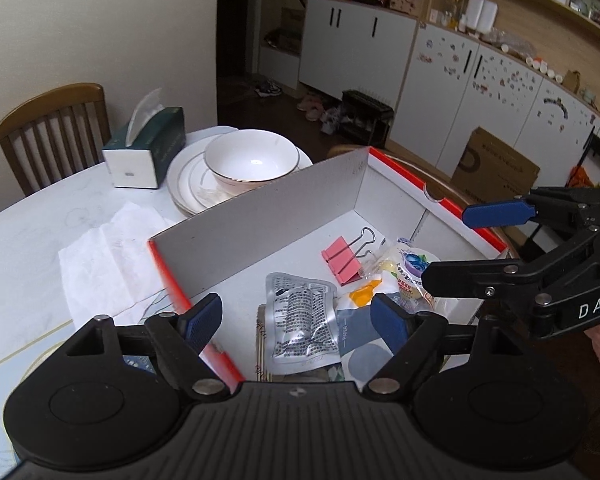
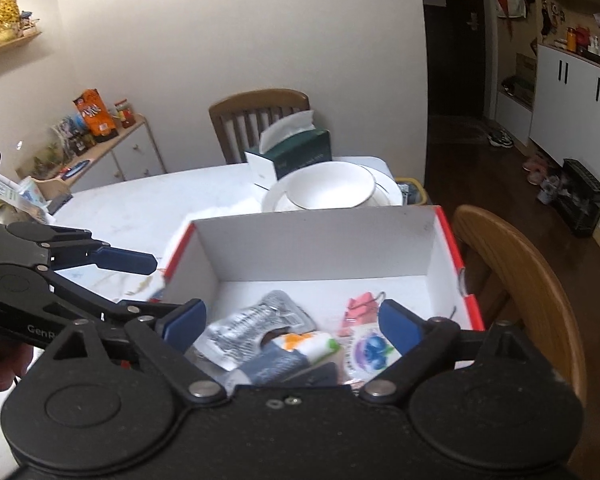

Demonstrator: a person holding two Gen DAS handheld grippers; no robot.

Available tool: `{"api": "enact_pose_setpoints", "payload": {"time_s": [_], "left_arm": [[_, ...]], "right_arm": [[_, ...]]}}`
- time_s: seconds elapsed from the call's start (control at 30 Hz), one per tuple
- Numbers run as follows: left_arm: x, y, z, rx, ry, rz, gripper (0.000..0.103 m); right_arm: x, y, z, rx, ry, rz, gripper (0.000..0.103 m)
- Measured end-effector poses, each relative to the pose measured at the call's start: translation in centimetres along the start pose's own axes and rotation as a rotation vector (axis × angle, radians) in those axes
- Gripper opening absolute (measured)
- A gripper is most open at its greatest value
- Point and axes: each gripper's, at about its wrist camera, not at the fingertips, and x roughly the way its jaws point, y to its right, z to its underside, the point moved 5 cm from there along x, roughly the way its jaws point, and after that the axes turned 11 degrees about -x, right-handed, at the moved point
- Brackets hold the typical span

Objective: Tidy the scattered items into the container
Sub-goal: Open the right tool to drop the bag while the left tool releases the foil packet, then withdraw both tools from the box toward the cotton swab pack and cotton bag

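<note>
- My left gripper [image 1: 296, 316] hangs over the near end of the box [image 1: 260, 216], jaws spread, nothing between the pads.
- My right gripper [image 2: 292, 322] is over the same box from the other side, jaws spread wide, also empty.
- The box is white inside with red rims and sits at the table [image 1: 32, 232] edge, beside a wooden chair back [image 2: 540, 280].
- In the box, toward its near end: a silver foil packet [image 1: 304, 320], a pink binder clip [image 1: 342, 260], a jelly cup with blueberry lid [image 1: 414, 264], a white item with an orange patch [image 1: 364, 294], and a grey-blue paper packet [image 1: 360, 344]. They overlap; I cannot tell the stacking order.
- On the table outside the box: a crumpled white tissue [image 1: 104, 256] by its left wall, a bowl [image 1: 252, 160] on stacked plates [image 1: 184, 184] behind the far wall, and a green tissue box [image 1: 148, 152] toward the far edge.
</note>
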Motion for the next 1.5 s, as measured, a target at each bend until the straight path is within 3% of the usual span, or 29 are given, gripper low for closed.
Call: {"api": "enact_pose_setpoints", "payload": {"time_s": [0.4,0.5,0.6,1.03,1.5], "left_arm": [[-4.2,-3.4,2.6,-0.047,0.035,0.02,0.084],[-5.2,-4.5,3.4,-0.045,0.039,0.016,0.09],[-6.2,-5.5,4.1,-0.036,0.049,0.006,0.103],[-10.1,-10.5,8.3,0.006,0.062,-0.031,0.103],[-13.0,-16.9,12.1,-0.066,0.075,-0.065,0.103]], "right_arm": [[-0.8,-4.7,-0.4,0.03,0.038,-0.016,0.101],[-0.6,-6.1,-0.3,0.035,0.031,0.003,0.102],[-0.3,-7.3,-0.3,0.045,0.022,0.012,0.102],[1.5,-14.5,-0.7,0.009,-0.023,-0.028,0.102],[4.0,-20.9,-1.4,-0.036,-0.067,-0.061,0.102]]}}
